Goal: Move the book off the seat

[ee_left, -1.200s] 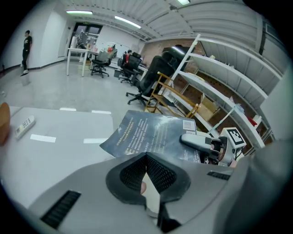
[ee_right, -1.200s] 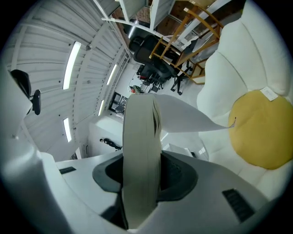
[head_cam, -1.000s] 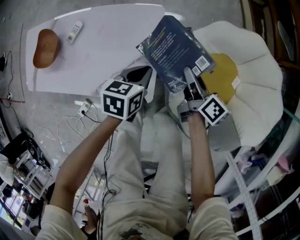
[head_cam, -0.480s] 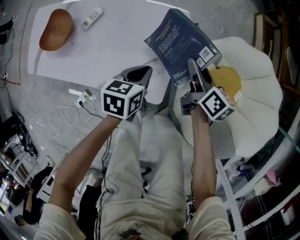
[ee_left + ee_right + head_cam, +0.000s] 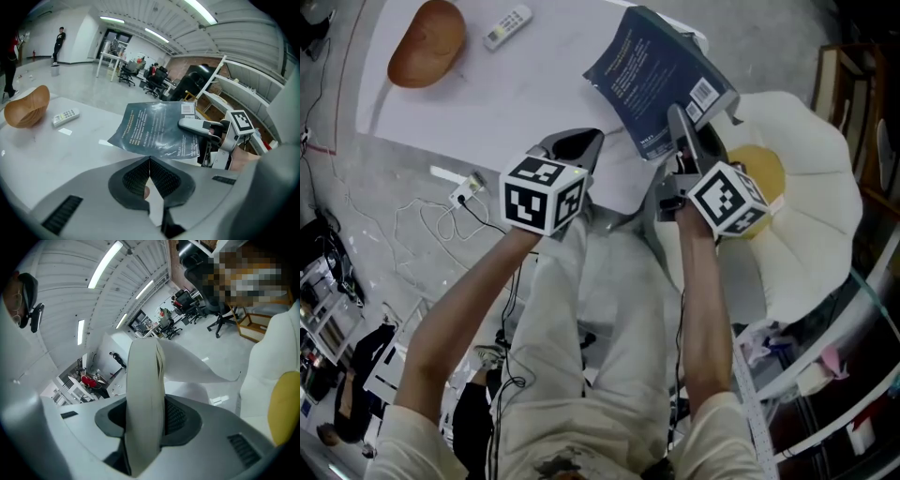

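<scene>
The right gripper point(image 5: 679, 120) pinches the book point(image 5: 656, 80) by its edge. Its jaws are part way open around the thick pages. The book hangs tilted over the table's point(image 5: 534, 89) right edge, off the soft white seat point(image 5: 811, 173). Its cover is dark, shiny and bendy. The left gripper point(image 5: 581, 142) is closed tight on nothing, likely just waiting.
</scene>
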